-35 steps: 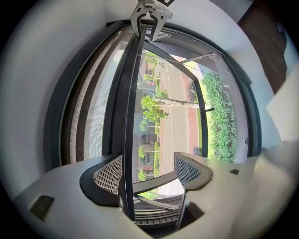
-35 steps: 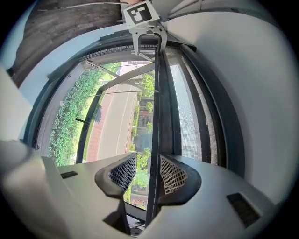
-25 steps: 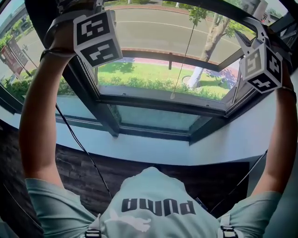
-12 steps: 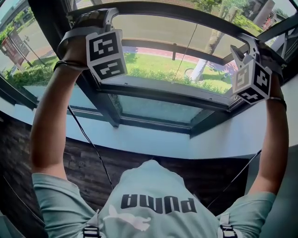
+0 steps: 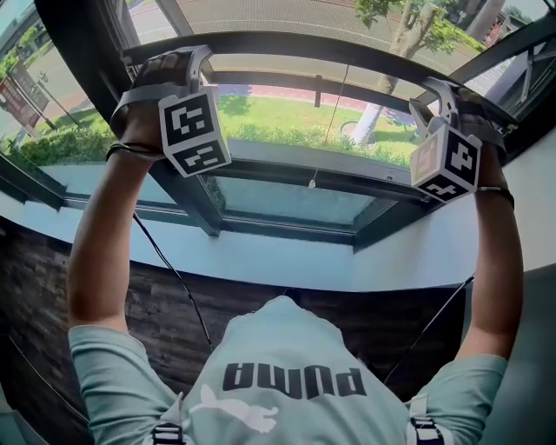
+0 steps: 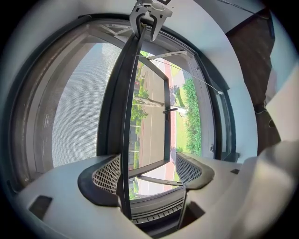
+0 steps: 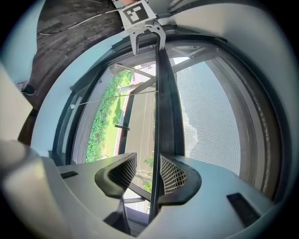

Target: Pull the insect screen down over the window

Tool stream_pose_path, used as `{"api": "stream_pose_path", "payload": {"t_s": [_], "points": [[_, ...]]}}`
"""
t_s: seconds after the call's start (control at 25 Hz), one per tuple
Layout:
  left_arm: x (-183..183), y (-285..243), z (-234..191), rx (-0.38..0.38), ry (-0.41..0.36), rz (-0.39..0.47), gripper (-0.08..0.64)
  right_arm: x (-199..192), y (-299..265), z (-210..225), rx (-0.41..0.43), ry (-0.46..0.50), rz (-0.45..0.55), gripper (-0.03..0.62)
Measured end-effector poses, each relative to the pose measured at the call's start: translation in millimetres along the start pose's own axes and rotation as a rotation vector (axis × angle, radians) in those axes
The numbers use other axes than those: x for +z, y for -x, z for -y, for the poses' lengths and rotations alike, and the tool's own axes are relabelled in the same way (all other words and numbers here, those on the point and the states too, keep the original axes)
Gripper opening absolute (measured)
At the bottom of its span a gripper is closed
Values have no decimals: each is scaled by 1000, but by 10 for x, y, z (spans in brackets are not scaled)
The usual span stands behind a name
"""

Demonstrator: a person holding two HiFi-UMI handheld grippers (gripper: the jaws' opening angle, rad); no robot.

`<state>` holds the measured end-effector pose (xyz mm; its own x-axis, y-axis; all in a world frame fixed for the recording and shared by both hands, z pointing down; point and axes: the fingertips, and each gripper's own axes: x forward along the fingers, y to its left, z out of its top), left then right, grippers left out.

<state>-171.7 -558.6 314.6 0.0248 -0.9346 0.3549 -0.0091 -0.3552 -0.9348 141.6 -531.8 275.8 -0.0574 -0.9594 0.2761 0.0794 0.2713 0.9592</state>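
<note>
The insect screen's dark bottom bar (image 5: 304, 45) arcs across the window, with grey mesh (image 5: 287, 13) above it. My left gripper (image 5: 187, 63) is on the bar's left end and my right gripper (image 5: 437, 94) is on its right end. In the left gripper view the bar (image 6: 133, 107) runs between the wide-apart jaws of the left gripper (image 6: 147, 170), resting against the left one. In the right gripper view the bar (image 7: 156, 116) lies against the right jaw of the right gripper (image 7: 148, 162), with a gap on its other side. Mesh (image 6: 77, 107) (image 7: 215, 112) fills one side of each view.
The window sash (image 5: 330, 178) behind is swung open outward over grass and a road. A thin pull cord (image 5: 310, 183) hangs from the bar's middle. A pale sill (image 5: 261, 269) runs under the frame, with a dark wall below. Cables trail from both grippers.
Both grippers and the screen bar have come down together. The mesh now covers more of the upper window, and the arms are lower.
</note>
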Motion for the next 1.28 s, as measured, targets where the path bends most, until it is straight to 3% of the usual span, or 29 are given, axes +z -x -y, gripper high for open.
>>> {"api": "stream_pose_path", "payload": {"t_s": [0.24,0.72,1.04,1.28], "points": [[23,-162,431,-86,-14,10,357,-6,-147,-447,82,18,-11,155],[11,-409,1205,-177,-25,16,357,23,-359,-1246,180,26,-29,155],[14,-597,1460,-104,-11,2,359,29,-494,-1568,159,1,-50,156],[11,-722,1849,-168,-16,-16,359,45,-607,-1969,206,12,-65,156]]}}
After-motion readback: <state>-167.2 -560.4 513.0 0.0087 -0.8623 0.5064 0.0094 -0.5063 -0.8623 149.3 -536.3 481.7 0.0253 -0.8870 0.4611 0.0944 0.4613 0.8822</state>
